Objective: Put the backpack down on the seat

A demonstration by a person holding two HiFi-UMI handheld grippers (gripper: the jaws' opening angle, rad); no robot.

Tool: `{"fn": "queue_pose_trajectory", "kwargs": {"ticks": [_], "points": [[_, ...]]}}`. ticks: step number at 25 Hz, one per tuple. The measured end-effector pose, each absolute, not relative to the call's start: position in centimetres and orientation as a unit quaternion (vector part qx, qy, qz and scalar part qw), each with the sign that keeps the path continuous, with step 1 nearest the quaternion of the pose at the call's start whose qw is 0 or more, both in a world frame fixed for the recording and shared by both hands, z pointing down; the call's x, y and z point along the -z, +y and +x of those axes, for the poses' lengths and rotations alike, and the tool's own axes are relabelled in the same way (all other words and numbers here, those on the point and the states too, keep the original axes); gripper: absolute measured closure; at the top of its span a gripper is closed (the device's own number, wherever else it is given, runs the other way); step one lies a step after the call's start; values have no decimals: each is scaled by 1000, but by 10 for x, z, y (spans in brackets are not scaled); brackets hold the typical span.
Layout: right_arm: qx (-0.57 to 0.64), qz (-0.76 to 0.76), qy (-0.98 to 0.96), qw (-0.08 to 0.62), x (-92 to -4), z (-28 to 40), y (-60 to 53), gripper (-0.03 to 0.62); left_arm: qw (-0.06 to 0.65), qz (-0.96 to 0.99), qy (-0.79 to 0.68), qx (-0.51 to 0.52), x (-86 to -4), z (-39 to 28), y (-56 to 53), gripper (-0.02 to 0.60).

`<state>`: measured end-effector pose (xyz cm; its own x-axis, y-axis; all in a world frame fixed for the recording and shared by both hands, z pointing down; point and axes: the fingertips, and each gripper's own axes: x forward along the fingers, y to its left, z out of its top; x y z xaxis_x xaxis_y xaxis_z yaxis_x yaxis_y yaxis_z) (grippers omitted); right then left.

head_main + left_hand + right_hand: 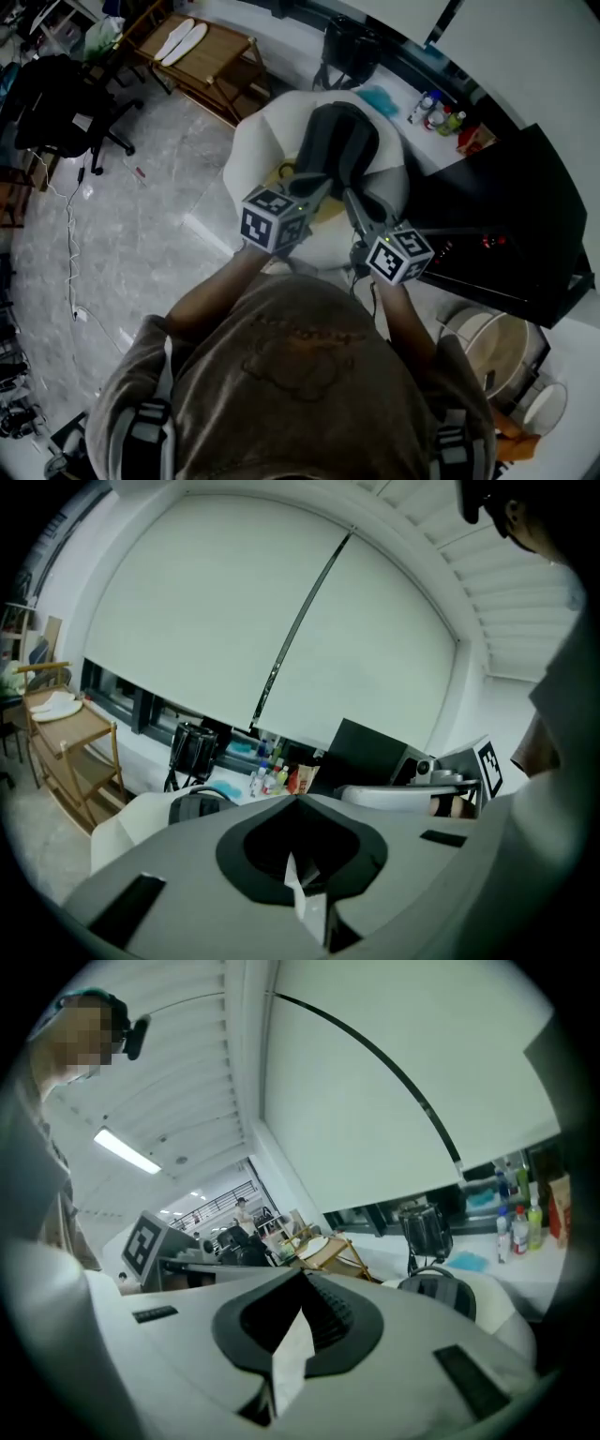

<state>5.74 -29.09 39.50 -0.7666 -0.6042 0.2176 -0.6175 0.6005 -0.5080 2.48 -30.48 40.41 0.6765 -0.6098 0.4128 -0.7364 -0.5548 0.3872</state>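
Note:
A dark grey backpack (339,141) lies on the white cushioned seat (258,141); the left gripper view shows the backpack (197,808) low on that seat, and the right gripper view shows the backpack (441,1293) too. My left gripper (322,186) is shut and hangs above the backpack's near edge, with nothing between its jaws (298,801). My right gripper (353,199) is beside it, also shut and empty (302,1277). Both point toward the backpack and stand clear of it.
A black cabinet (506,216) stands right of the seat, with small bottles (436,112) on the sill behind. A wooden rack (202,56) and a black office chair (56,94) stand at the back left. White tubs (497,347) sit at the lower right.

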Motion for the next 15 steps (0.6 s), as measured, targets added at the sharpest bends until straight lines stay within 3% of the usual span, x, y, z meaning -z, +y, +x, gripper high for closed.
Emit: {"fn": "queue_pose_trajectory", "kwargs": {"ticks": [15], "points": [[-180,268,-945,-54,-290,76,-230,595,111,947,-299,-48,-294,30,-249,582]]}}
